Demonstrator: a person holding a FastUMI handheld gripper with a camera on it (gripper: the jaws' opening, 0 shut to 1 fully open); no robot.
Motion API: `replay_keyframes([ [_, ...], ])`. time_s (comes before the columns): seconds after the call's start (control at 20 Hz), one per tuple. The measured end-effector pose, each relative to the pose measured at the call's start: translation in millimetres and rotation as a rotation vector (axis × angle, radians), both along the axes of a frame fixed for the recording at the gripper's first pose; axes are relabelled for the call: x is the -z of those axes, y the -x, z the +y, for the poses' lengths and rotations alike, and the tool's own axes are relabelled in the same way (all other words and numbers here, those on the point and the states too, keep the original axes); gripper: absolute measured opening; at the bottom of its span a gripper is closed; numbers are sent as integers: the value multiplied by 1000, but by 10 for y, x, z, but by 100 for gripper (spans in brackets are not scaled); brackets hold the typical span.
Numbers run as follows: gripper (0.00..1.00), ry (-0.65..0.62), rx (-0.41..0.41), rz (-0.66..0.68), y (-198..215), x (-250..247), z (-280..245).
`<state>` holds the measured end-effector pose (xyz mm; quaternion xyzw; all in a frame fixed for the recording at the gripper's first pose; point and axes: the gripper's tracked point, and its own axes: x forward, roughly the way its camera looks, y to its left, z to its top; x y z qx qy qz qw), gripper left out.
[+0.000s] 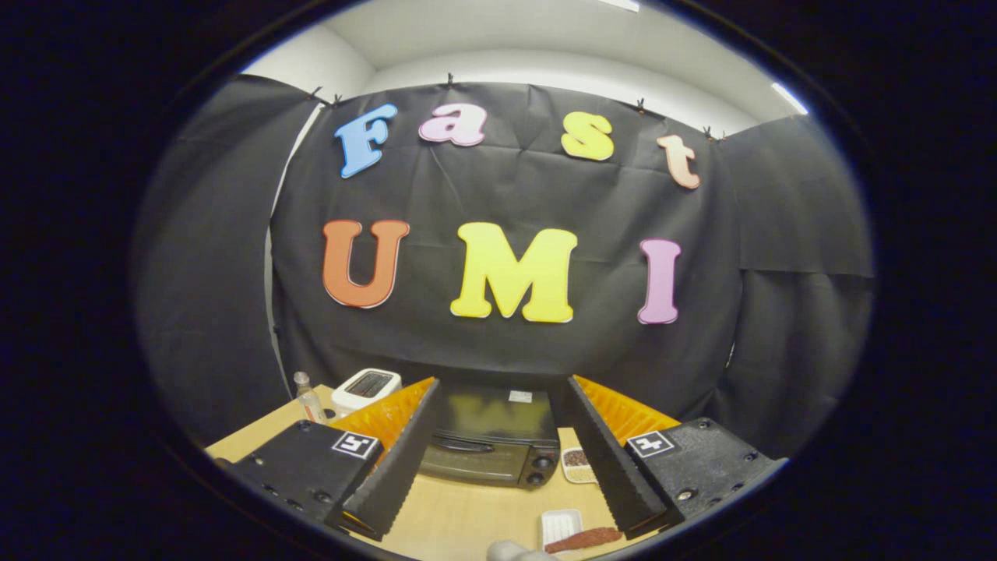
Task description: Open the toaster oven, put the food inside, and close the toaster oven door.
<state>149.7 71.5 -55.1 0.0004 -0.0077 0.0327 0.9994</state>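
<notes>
A black toaster oven [492, 440] stands on the wooden table [459, 514] beyond my fingers, framed between them. Its door is closed, with the handle [463, 446] across the top of the glass and two knobs on its right side. A reddish-brown piece of food [584, 539] lies beside a small white tray [561, 523], close to me and just inside the right finger. My gripper [498, 389] is open and held above the table with nothing between the fingers, well short of the oven.
A white toaster [366, 387] and a small clear bottle [309, 399] stand at the back left of the table. A small dish of brown bits [577, 464] sits right of the oven. A pale rounded object [510, 552] lies at the table's near edge.
</notes>
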Motion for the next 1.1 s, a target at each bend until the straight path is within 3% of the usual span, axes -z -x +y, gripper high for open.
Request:
replay_keyframes([
  [0.25,100,-68,-25,102,-894,740,505],
  [0.55,100,-95,-3,275,-1678,1582,585],
  [0.7,100,-95,29,300,-1751,1678,555],
  [1.1,100,-79,57,346,-1413,1761,556],
])
